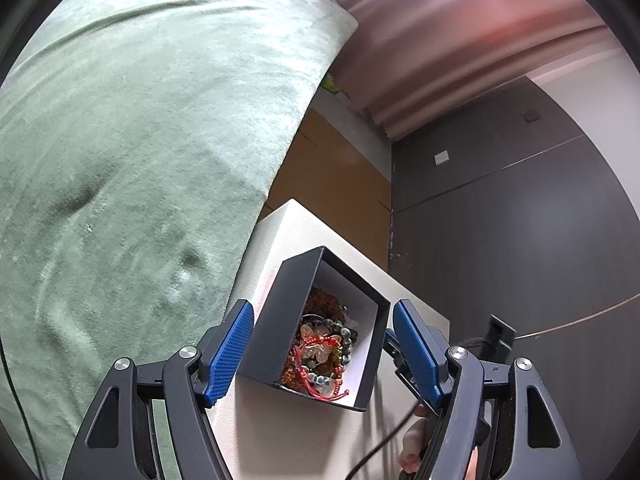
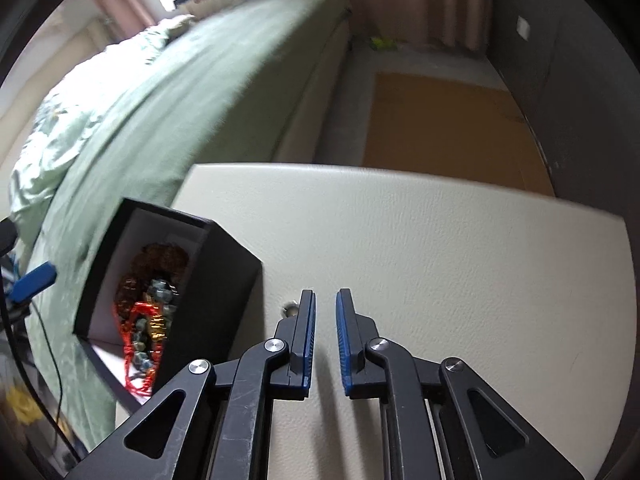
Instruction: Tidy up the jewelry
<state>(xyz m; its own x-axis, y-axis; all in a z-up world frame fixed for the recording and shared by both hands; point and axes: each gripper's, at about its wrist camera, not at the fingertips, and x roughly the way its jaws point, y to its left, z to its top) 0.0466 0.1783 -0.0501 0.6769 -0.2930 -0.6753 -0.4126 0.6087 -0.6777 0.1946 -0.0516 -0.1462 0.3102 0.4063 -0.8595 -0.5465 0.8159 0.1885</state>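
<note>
The right gripper (image 2: 325, 312) had its blue pads drawn nearly together over the bare cream stool top (image 2: 440, 248), with nothing between them; a small metallic piece (image 2: 289, 309), too small to identify, lay on the top just beside its left finger. The left gripper (image 1: 322, 336) stood with its jaws wide apart, one blue pad on each side of the black jewelry box (image 1: 276, 320); whether the pads touched the walls could not be told. The box sat tilted near the stool's edge closest to the bed (image 1: 140, 140), open, holding a tangle of beaded bracelets (image 1: 320, 348) and a red cord (image 1: 316, 384). A brown mat (image 2: 448, 128) lay on the floor beyond the far edge
</note>
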